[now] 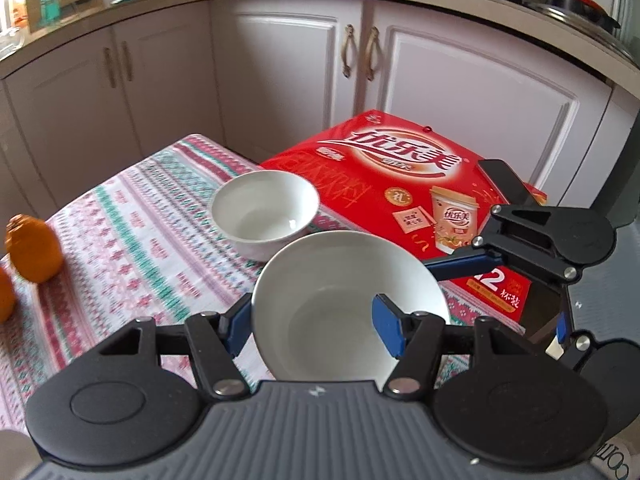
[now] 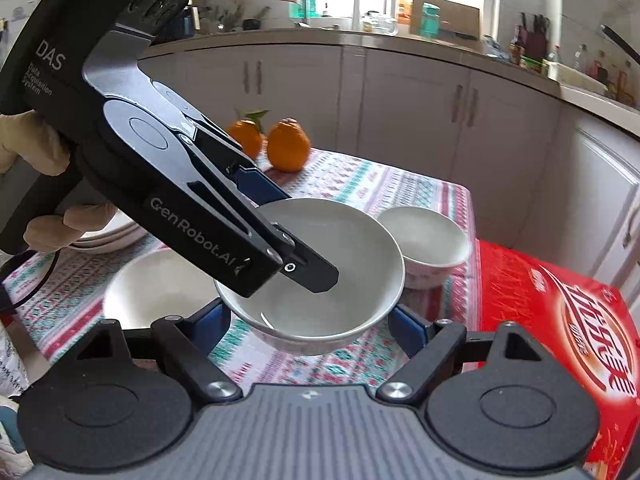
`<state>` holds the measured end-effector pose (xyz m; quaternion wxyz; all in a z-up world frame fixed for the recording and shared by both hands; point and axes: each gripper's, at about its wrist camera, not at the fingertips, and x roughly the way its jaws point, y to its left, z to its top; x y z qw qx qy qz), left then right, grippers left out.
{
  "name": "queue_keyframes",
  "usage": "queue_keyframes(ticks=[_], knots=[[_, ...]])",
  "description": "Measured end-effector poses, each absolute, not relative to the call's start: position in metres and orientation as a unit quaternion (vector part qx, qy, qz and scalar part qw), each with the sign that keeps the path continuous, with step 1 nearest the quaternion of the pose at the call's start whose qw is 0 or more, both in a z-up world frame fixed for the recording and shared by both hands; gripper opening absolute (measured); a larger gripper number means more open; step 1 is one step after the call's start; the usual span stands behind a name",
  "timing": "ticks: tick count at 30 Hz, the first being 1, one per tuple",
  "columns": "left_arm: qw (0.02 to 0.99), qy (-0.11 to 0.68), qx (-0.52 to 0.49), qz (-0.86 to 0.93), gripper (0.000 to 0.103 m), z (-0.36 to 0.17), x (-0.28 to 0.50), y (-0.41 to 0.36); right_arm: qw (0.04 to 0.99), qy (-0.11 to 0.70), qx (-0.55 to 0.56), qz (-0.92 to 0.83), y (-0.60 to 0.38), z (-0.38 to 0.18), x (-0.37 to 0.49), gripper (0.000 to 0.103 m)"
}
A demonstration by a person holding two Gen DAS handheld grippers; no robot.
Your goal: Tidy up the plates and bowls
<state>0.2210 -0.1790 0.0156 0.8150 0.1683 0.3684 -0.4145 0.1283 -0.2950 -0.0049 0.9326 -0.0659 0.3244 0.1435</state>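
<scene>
patterned tablecloth (image 2: 340,188) shows under left claw (image 2: 304,256) hiding held bowl's (image 2: 360,256) rim

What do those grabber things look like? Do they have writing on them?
Both are black with blue jaws, silver screws, round black discs and a ridged grey body. In the right camera, the left gripper carries white writing: "GenRobot.AI", plus "DAS" on its handle. A hand in a cream glove holds that handle, and a black cable loops below it. The right gripper is built the same way.

The left gripper (image 2: 280,232) hides part of the stacked plates (image 2: 108,236); the red box (image 2: 560,340) is cut off.
</scene>
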Motion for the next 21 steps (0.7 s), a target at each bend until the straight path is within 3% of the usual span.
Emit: queue_keyframes(ticks=[21], knots=[[0.852, 0.386, 0.123, -0.333, 0.062, 0.009, 0.194, -0.09, 0.907, 0.331, -0.093, 0.242, -0.22, -0.008, 0.129, 0.089]])
